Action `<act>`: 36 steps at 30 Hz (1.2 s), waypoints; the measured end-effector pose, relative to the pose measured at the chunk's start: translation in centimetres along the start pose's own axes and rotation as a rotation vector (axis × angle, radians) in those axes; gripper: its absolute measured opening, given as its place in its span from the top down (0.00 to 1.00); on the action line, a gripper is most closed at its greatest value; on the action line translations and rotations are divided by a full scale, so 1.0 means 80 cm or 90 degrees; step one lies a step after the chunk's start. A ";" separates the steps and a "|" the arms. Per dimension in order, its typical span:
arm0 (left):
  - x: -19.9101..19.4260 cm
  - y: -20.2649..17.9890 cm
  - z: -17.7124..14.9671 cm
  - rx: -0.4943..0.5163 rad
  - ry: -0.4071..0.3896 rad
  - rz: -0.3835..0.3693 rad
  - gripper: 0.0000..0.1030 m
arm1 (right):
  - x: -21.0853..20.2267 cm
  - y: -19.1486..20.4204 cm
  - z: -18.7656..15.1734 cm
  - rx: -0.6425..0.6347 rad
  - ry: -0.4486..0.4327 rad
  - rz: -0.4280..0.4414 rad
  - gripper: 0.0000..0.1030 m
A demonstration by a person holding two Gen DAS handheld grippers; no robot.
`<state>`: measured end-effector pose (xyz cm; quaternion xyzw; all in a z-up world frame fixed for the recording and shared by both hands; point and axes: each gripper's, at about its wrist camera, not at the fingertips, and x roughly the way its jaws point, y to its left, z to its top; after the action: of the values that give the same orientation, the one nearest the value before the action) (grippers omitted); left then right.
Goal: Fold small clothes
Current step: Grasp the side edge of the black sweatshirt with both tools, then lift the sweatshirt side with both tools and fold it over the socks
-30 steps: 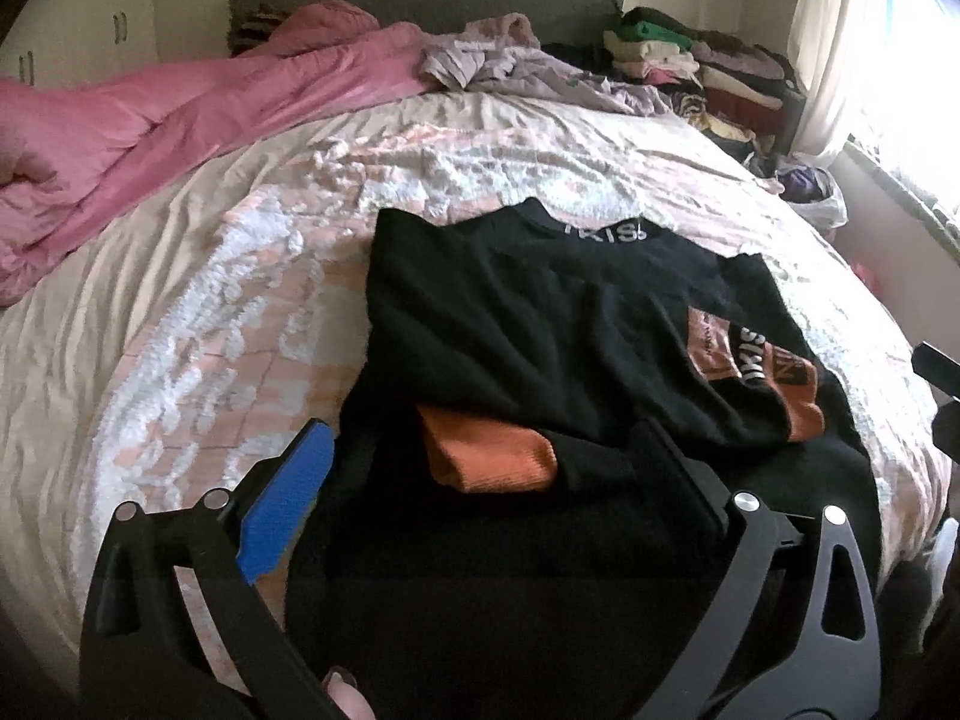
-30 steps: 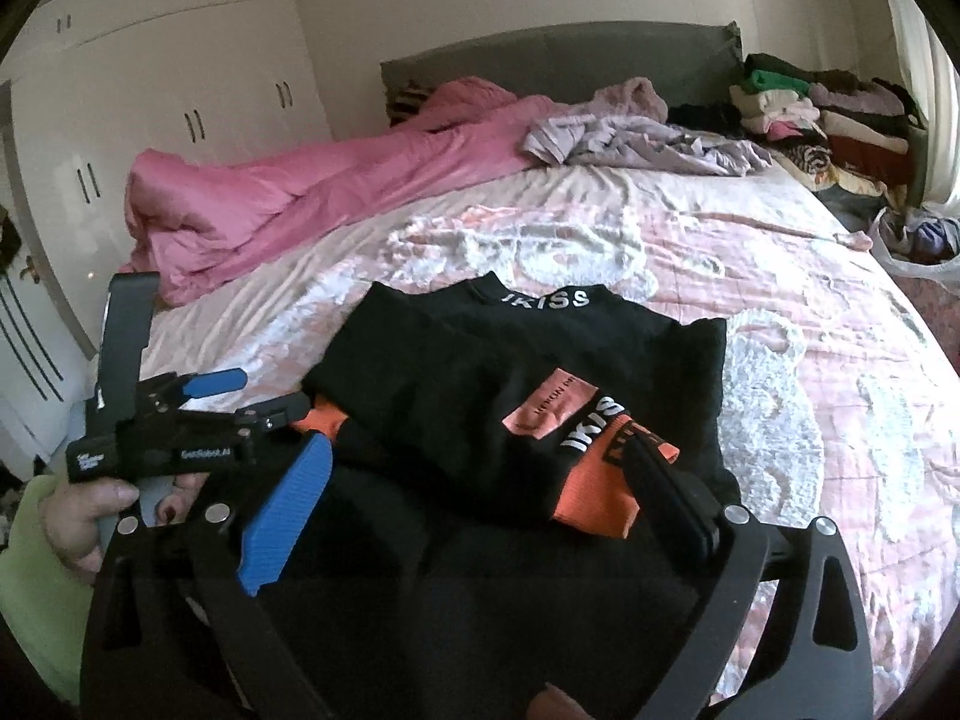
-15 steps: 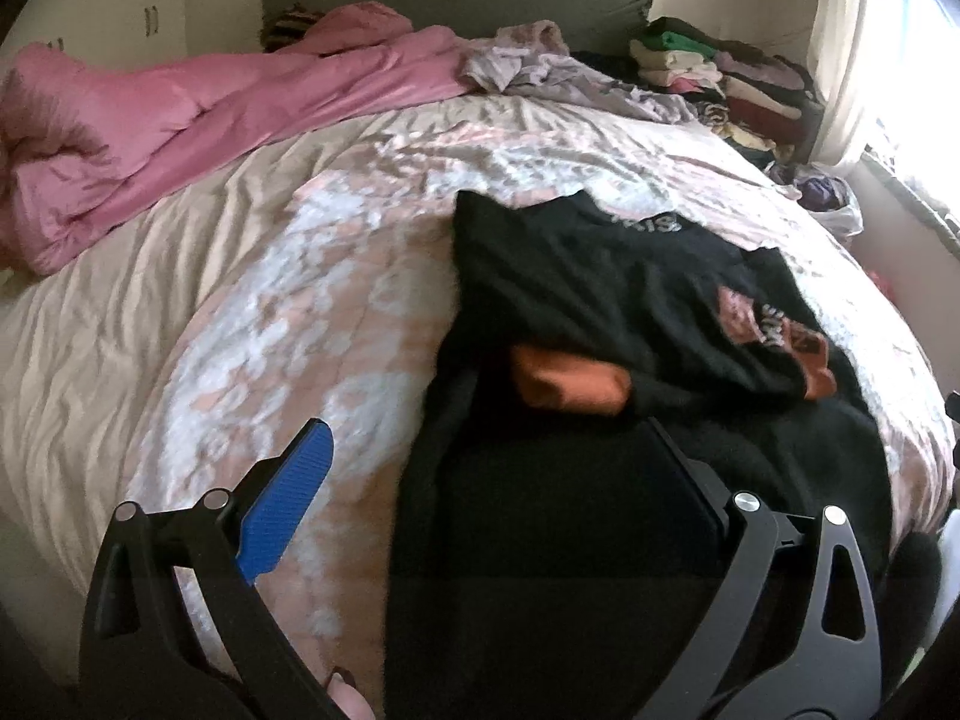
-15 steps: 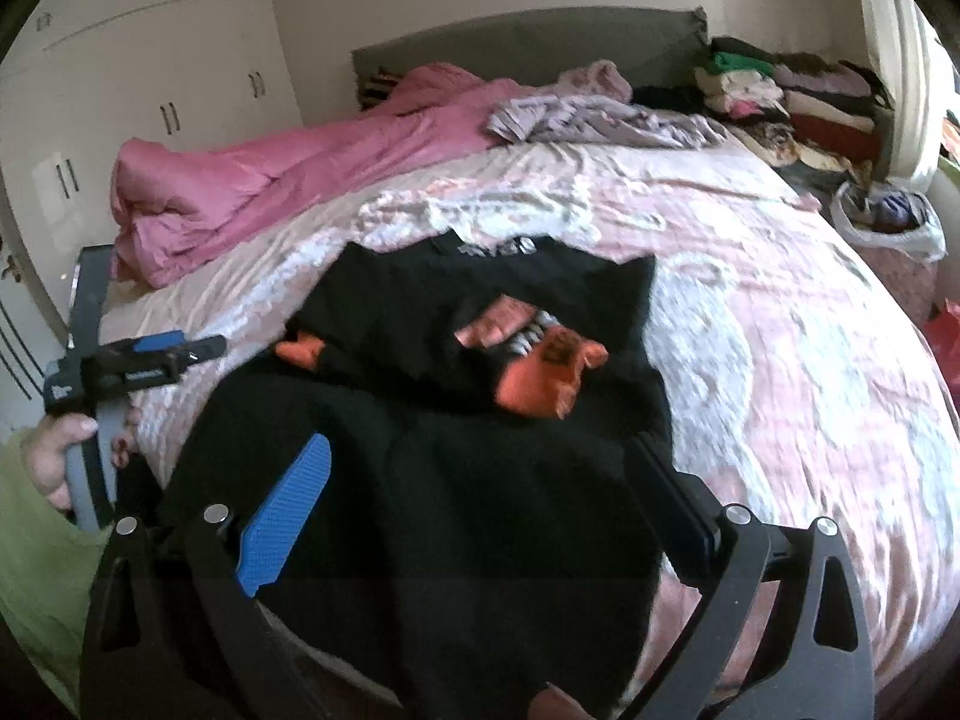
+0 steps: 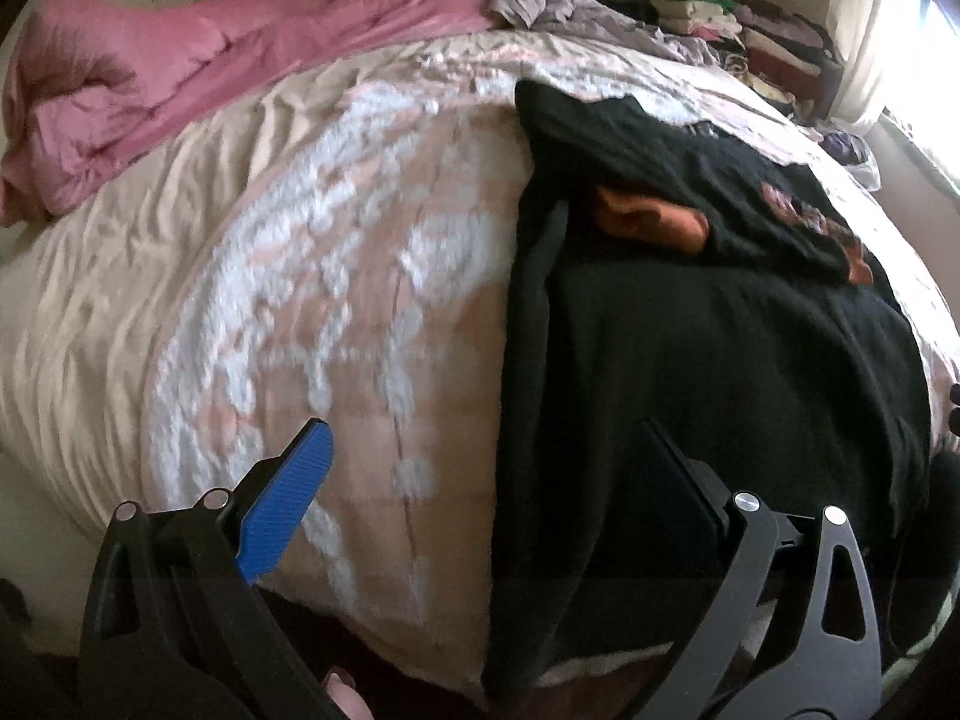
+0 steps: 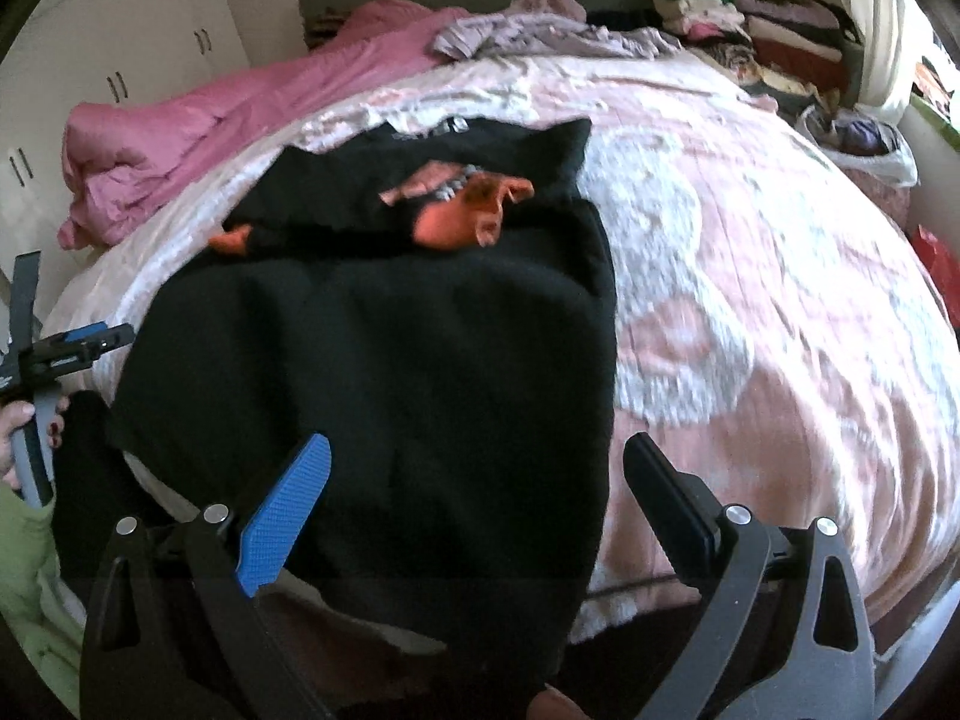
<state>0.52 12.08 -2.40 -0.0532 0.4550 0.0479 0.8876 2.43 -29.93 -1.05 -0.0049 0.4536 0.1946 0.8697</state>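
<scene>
Black knit sweater with orange cuffs and an orange chest print [image 6: 384, 360] lies flat on the pink-and-white tufted bedspread [image 6: 750, 312], both sleeves already crossed in over the chest, one orange cuff [image 5: 651, 219] showing in the left view. Long axis runs collar-far to hem-near, roughly 12 to 6 o'clock from the holder; the hem end droops over the near edge of the bed. Left gripper [image 5: 480, 492]: jaws wide apart, nothing between them, its blue finger over bare bedspread and its black finger over the sweater's left side edge, garment spreading off toward 1 o'clock. Right gripper [image 6: 480, 492]: jaws likewise spread and empty, straddling the lower right part of the body, with the right side edge inside the gap; the bulk lies at 11 to 12 o'clock. From the right view the left gripper sits at about 9 o'clock, held off the sweater's left hem corner. Both views are motion-blurred, so contact with the cloth cannot be told. Each gripper is near its own hem corner, neither clearly closer. Judgement: sleeve folds done, the hem-to-collar fold comes next; it turns on each pair of jaws dropping to the hem below it, at 6 o'clock, then carrying it up the long axis. Rumpled pink duvet [image 5: 180, 72] and stacked folded clothes [image 6: 750, 18] lie well apart at the head of the bed.
</scene>
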 end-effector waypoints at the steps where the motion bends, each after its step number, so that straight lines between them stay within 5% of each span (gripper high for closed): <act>1: 0.000 0.001 -0.004 -0.005 0.004 -0.007 0.13 | 0.000 0.000 -0.003 0.001 0.002 -0.001 0.05; 12: 0.018 -0.011 -0.028 -0.001 0.048 -0.065 0.45 | 0.015 -0.020 -0.018 0.023 0.050 -0.020 0.07; 20: 0.024 -0.009 -0.032 -0.009 0.056 -0.068 0.47 | 0.034 -0.034 -0.020 0.039 0.062 0.006 0.58; 25: 0.030 -0.007 -0.032 -0.021 0.054 -0.072 0.47 | 0.035 -0.039 -0.019 0.037 0.056 0.028 0.67; 26: 0.029 -0.007 -0.032 -0.021 0.051 -0.070 0.50 | 0.035 -0.040 -0.018 0.037 0.055 0.031 0.69; 28: 0.027 -0.007 -0.030 -0.023 0.045 -0.073 0.72 | 0.035 -0.038 -0.015 0.027 0.050 0.040 0.78; 31: 0.017 -0.009 -0.025 -0.018 0.035 -0.083 0.93 | 0.029 -0.035 -0.011 0.019 0.040 0.056 0.88; 36: 0.000 -0.005 -0.016 -0.024 0.019 -0.119 0.97 | 0.012 -0.035 -0.002 0.022 0.006 0.082 0.92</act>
<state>-0.42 11.49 -3.11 -0.1131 0.4599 -0.0275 0.8803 3.75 -32.21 -2.35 0.0385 0.4601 0.2423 0.8533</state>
